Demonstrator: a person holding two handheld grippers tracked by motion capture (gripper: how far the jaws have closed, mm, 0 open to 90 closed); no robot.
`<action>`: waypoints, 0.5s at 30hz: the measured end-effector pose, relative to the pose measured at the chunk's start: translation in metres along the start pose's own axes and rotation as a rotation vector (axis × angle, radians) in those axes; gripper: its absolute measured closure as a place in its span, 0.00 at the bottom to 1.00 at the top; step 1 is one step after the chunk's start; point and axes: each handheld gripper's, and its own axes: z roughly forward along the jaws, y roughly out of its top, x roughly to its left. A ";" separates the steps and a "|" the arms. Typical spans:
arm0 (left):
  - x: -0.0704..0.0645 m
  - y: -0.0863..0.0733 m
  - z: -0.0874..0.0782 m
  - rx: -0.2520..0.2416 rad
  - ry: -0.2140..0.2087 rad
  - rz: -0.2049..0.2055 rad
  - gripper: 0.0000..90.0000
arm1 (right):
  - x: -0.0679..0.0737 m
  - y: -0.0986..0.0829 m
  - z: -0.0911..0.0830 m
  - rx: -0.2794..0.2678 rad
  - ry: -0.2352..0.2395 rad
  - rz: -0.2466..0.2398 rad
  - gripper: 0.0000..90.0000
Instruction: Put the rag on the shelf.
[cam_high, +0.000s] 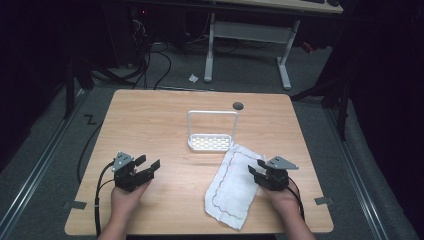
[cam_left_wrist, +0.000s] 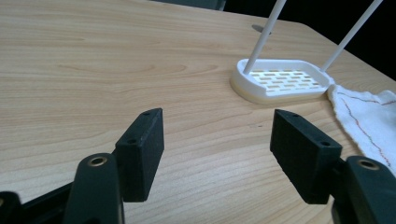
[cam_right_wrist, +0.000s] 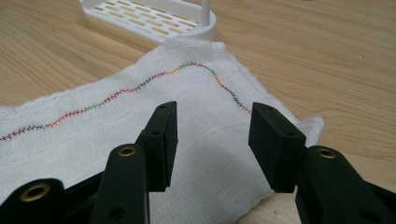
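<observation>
Our right gripper (cam_right_wrist: 212, 144) sits closest to the lens in its own view, jaws parted to a middling gap and holding nothing, poised just above the white cloth (cam_right_wrist: 140, 116). That cloth, edged with a wavy line of coloured stitching, is what we take to be in hand: it lies flat on the right half of the wooden table (cam_high: 165, 115), its far corner touching the base of the white rack (cam_high: 211, 142), its near end close to the table's front edge.

Our left gripper (cam_high: 142, 170) rests over bare wood, well apart from the cloth, its jaws spread wide and empty; from its own view the rack (cam_left_wrist: 282, 81) stands ahead with the cloth's edge (cam_left_wrist: 369, 121) beside it.

What could go wrong, as we judge it: the weave is thin and lies flush with the table, so jaws closing here may skate over the surface or pinch only a small pucker. A pull towards us could also drag the far corner and nudge the light rack along with it. Lifting one-handed may let the cloth bunch up.

We count one cloth, one rack with a tall hoop handle, two grippers, and one dark round grommet (cam_high: 238, 105) in the tabletop.
</observation>
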 end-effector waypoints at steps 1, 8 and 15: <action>0.000 0.000 0.001 0.002 0.008 0.005 0.40 | -0.001 0.000 -0.001 0.001 0.002 0.006 0.59; -0.001 -0.001 0.003 -0.007 0.007 0.008 0.40 | -0.005 -0.001 -0.007 -0.019 0.008 0.037 0.61; -0.002 0.000 0.002 -0.013 0.004 0.009 0.41 | -0.004 -0.001 -0.004 -0.005 0.011 0.036 0.63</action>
